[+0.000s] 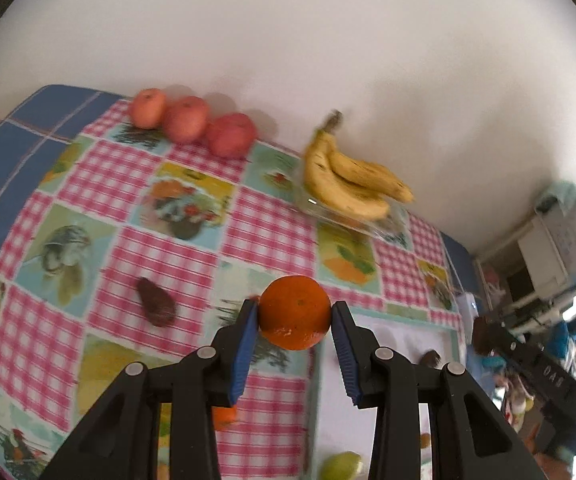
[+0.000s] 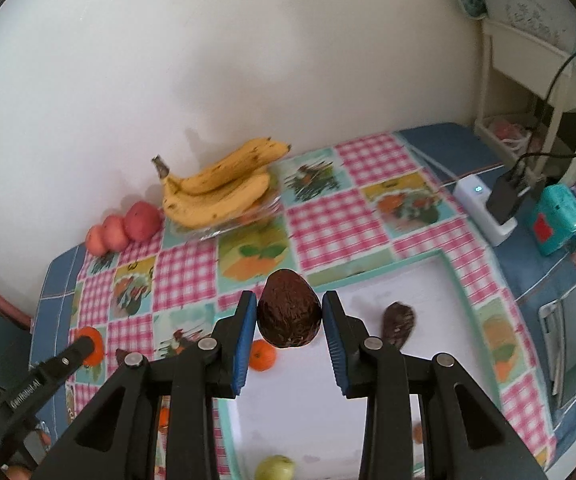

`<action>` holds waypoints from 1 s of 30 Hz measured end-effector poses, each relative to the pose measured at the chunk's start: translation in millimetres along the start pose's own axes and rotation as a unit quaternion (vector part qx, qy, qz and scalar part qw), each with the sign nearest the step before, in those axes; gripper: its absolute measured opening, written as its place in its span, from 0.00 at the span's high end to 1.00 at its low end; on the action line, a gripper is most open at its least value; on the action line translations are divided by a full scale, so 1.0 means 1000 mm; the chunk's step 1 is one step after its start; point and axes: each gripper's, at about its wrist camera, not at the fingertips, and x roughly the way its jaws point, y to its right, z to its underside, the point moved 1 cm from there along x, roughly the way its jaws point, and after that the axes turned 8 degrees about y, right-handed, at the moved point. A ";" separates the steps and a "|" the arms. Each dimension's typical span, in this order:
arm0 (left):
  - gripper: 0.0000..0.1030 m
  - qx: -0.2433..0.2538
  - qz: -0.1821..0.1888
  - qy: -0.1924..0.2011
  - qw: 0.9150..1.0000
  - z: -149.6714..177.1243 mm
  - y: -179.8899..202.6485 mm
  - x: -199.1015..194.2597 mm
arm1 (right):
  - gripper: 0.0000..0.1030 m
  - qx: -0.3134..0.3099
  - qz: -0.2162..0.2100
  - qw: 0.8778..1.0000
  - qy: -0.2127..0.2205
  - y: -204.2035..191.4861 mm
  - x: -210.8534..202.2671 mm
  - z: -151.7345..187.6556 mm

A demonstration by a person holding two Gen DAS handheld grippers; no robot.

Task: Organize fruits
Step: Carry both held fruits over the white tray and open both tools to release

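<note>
While each gripper clamps a fruit between its blue pads, both hang above the patterned tablecloth [image 1: 156, 248]: the left gripper [image 1: 293, 316] squeezes an orange [image 1: 294, 312] from both sides, and the right gripper [image 2: 289, 312] pinches a dark brown avocado [image 2: 289, 309], narrow end up. Just below the right gripper lies a white tray [image 2: 367, 420] with a teal rim, holding a small tangerine [image 2: 262, 355], a second avocado [image 2: 399, 322] and, at the near edge, a green pear [image 2: 275, 468]. Left of the tray, on the cloth, another avocado [image 1: 156, 303] lies on a pink checked square, well apart from the held orange. Farther off, close to the white wall [image 1: 288, 40], a clear glass dish [image 2: 266, 208] carries a bunch of spotted bananas [image 2: 218, 192]. Beyond it to the left, three red apples [image 1: 192, 124] sit in a row touching one another, right against the wall. Off the right end of the table stand a white charger block [image 2: 483, 208] and a teal box [image 2: 557, 220].
</note>
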 end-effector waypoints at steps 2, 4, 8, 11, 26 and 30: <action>0.61 0.015 0.008 -0.008 1.000 0.007 0.015 0.005 | 0.66 0.002 0.003 1.000 0.005 0.007 -0.003 -0.003; 0.61 0.034 0.013 -0.018 0.999 0.016 0.030 0.011 | 0.66 0.001 0.005 1.000 0.008 0.013 -0.004 -0.005; 0.61 0.064 0.017 -0.037 0.997 0.030 0.054 0.023 | 0.66 0.009 0.009 1.000 0.006 0.025 -0.004 -0.006; 0.61 0.079 0.019 -0.050 0.995 0.040 0.066 0.031 | 0.66 0.008 0.007 1.000 0.005 0.029 -0.003 -0.006; 0.61 0.128 -0.007 -0.120 0.984 0.089 0.086 0.076 | 0.66 0.016 0.040 0.998 -0.035 0.057 0.023 0.009; 0.61 0.132 -0.012 -0.130 0.983 0.096 0.086 0.082 | 0.66 0.028 0.055 0.997 -0.053 0.072 0.032 0.015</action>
